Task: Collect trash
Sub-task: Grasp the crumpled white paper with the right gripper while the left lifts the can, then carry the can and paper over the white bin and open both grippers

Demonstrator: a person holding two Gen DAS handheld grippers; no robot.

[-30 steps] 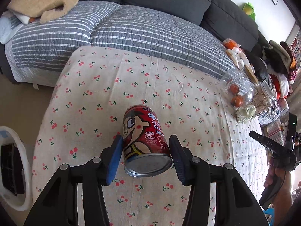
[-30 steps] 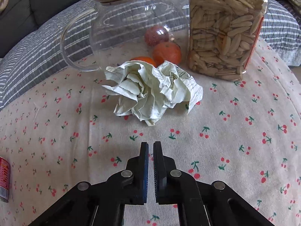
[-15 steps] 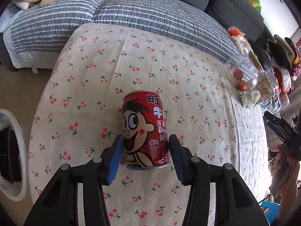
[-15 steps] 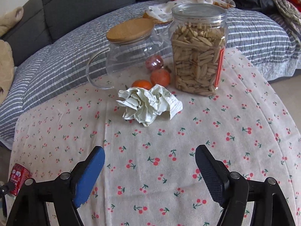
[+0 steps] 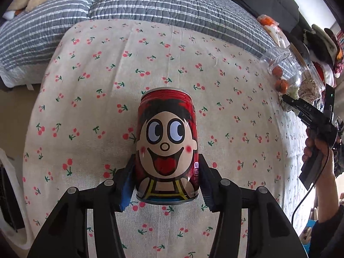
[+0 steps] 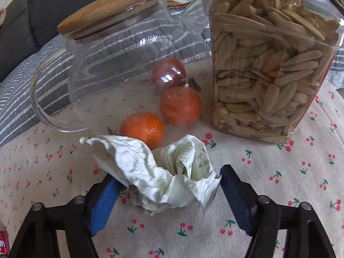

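A red drink can [image 5: 166, 146] with a cartoon face stands upright between the fingers of my left gripper [image 5: 166, 182], which is shut on its lower half above the cherry-print tablecloth [image 5: 107, 64]. A crumpled ball of lined paper [image 6: 159, 172] lies on the cloth between the wide-open fingers of my right gripper [image 6: 169, 197], which straddles it; the pads are at its sides, not squeezing. The right gripper also shows in the left wrist view [image 5: 309, 111], held by a hand at the table's right end.
Right behind the paper stand a glass jug [image 6: 120, 60] with a bamboo lid, three oranges [image 6: 180, 105] and a tall jar of seeds [image 6: 268, 64]. A grey striped sofa [image 5: 150, 2] runs along the table's far side. A white bin [image 5: 8, 193] stands at the left.
The left gripper has turned the can upright and raised it. The right gripper opened wide and moved forward until its fingers flank the crumpled paper.
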